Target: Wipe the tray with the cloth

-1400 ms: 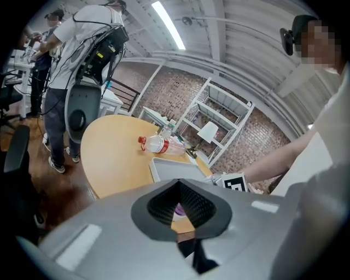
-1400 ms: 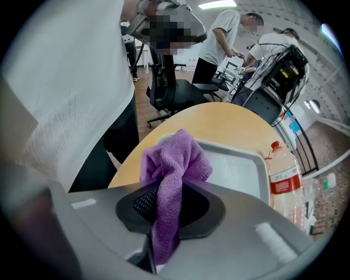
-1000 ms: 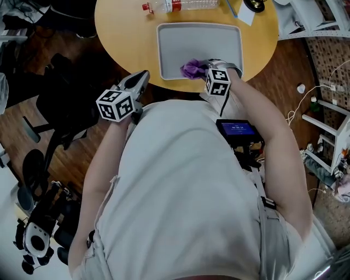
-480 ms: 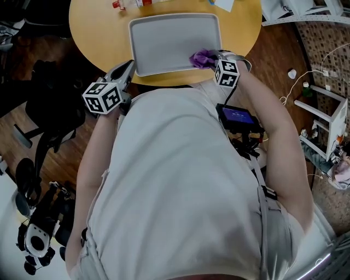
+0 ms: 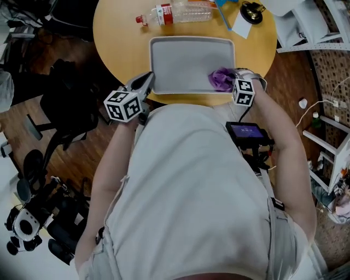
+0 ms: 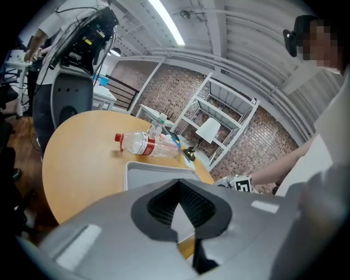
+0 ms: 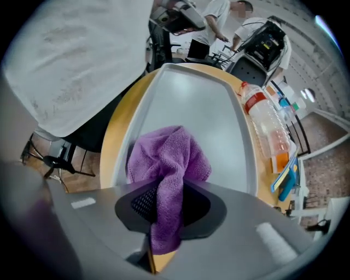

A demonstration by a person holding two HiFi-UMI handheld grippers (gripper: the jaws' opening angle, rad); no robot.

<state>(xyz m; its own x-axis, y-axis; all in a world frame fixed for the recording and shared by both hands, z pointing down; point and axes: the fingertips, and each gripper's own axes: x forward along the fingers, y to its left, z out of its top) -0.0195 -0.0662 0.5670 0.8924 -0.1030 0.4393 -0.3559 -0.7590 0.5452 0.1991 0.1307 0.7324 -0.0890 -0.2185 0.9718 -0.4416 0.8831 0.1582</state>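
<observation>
A grey tray (image 5: pixel 186 60) lies on the round yellow table (image 5: pixel 120 38). The purple cloth (image 5: pixel 221 79) rests in the tray's near right corner. My right gripper (image 5: pixel 229 76) is closed on it, and its jaws are opening. In the right gripper view the cloth (image 7: pixel 169 164) hangs pinched between the jaws of that gripper (image 7: pixel 164 219) above the tray (image 7: pixel 186 104). My left gripper (image 5: pixel 146 81) hovers at the tray's near left corner, shut and empty. In the left gripper view its jaws (image 6: pixel 180 219) point over the tray (image 6: pixel 147 169).
A plastic bottle (image 5: pixel 180 11) with a red label lies on the table beyond the tray, also shown in the right gripper view (image 7: pixel 265 123). Papers and a dark object (image 5: pixel 252 10) sit at the far right. A dark chair (image 5: pixel 60 104) stands left of the table.
The right gripper has slid the cloth rightward along the tray's near edge, from about the middle to the right corner. The left gripper stays by the near left corner.
</observation>
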